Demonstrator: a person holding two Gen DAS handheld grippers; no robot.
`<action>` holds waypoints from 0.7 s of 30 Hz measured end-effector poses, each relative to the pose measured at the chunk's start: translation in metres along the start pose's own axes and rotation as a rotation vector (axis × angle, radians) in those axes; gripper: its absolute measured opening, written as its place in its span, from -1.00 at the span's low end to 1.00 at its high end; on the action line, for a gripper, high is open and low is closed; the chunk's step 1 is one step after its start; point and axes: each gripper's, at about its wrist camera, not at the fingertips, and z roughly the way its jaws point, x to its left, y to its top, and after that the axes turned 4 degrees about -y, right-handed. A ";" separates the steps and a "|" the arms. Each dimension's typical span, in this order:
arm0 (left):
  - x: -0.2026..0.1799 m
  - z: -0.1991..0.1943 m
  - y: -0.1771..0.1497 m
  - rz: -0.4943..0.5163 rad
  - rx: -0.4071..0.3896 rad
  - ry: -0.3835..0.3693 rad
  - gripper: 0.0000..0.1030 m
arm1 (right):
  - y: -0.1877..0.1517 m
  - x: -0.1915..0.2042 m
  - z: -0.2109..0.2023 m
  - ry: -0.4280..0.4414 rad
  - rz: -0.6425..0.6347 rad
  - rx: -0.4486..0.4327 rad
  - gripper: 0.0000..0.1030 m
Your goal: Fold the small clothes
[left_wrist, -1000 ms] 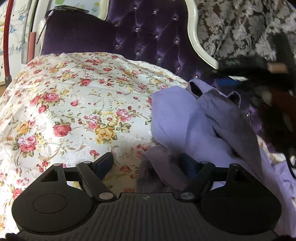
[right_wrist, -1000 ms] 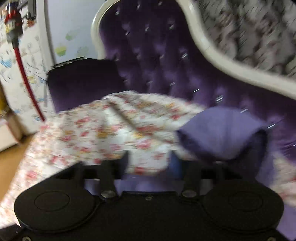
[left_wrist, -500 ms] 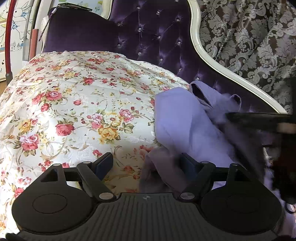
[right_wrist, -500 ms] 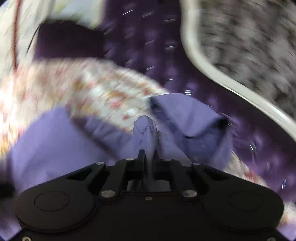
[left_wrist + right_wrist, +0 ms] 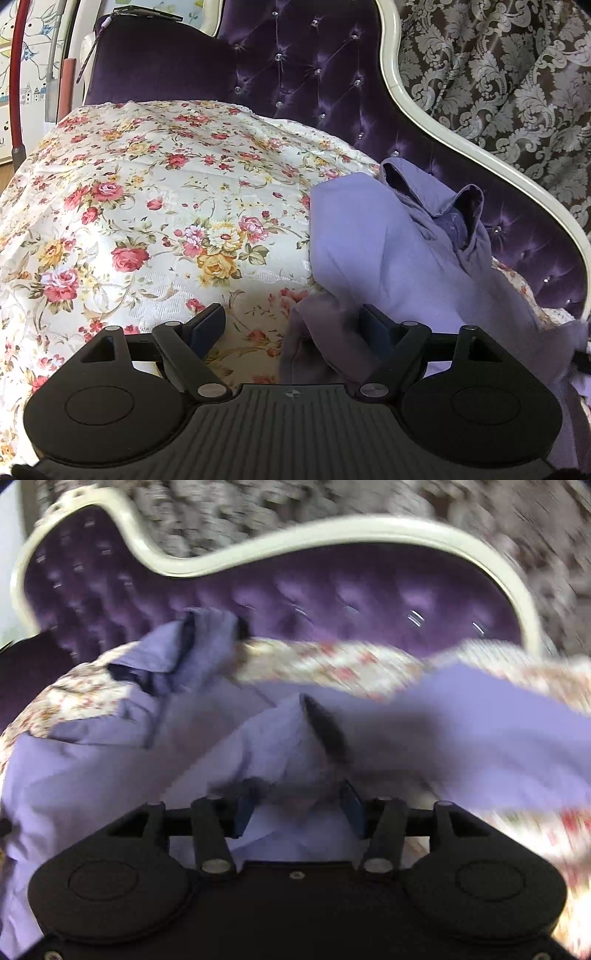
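Swinging right, the right gripper [image 5: 297,808] is releasing the shirt [image 5: 280,746], fingers opening; left gripper [image 5: 291,328] is waiting wide, empty, near its hem.

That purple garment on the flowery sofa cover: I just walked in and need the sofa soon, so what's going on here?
A person with a gripper in each hand is folding a lilac garment on the floral cover of a purple tufted sofa. The left gripper hangs open over one edge of the cloth. The right gripper has just been opening, with a fold of cloth loose between its fingers. The garment is bunched, not yet neatly folded.
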 end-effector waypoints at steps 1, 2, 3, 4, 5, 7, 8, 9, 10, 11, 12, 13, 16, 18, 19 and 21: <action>-0.001 0.000 0.000 0.002 0.001 0.005 0.54 | -0.006 -0.008 -0.005 -0.012 0.026 -0.004 0.18; -0.001 0.000 0.000 0.003 0.003 0.009 0.54 | -0.009 -0.014 -0.009 -0.016 0.049 -0.014 0.21; -0.002 0.000 0.000 0.003 0.004 0.014 0.54 | -0.010 -0.018 -0.014 -0.017 0.066 -0.030 0.31; -0.003 0.000 0.001 0.002 0.007 0.019 0.54 | -0.010 -0.019 -0.020 -0.014 0.075 -0.055 0.36; -0.004 0.000 0.002 0.000 0.012 0.023 0.54 | -0.009 -0.018 -0.024 -0.010 0.072 -0.081 0.38; -0.005 -0.003 0.004 -0.008 0.018 0.028 0.54 | -0.003 -0.012 -0.030 0.000 0.047 -0.127 0.50; -0.006 -0.005 0.005 -0.012 0.020 0.029 0.53 | 0.001 -0.008 -0.031 0.013 0.028 -0.142 0.52; -0.007 -0.008 0.007 -0.010 0.020 0.030 0.53 | 0.007 -0.004 -0.029 0.025 0.014 -0.146 0.57; -0.009 -0.012 0.008 0.000 0.016 0.032 0.52 | 0.011 -0.005 -0.023 0.030 0.011 -0.147 0.63; -0.013 -0.019 0.010 0.018 0.006 0.034 0.52 | 0.018 -0.003 -0.016 0.032 0.011 -0.142 0.65; -0.017 -0.024 0.011 0.035 -0.003 0.036 0.52 | 0.023 -0.004 -0.008 0.036 0.012 -0.125 0.67; -0.021 -0.030 0.012 0.052 -0.011 0.035 0.52 | 0.023 -0.005 0.001 0.042 0.010 -0.097 0.67; -0.032 -0.045 0.016 0.076 -0.020 0.019 0.52 | 0.023 -0.005 0.029 0.059 -0.013 0.032 -0.54; -0.041 -0.053 0.018 0.090 -0.021 0.007 0.52 | 0.023 0.000 0.029 0.099 -0.038 0.040 -0.60; -0.047 -0.056 0.019 0.101 -0.023 -0.002 0.52 | 0.024 0.003 0.020 0.110 -0.057 0.003 -0.60; -0.059 -0.060 0.022 0.124 -0.027 -0.017 0.53 | 0.028 0.004 -0.003 0.139 -0.055 -0.104 -0.58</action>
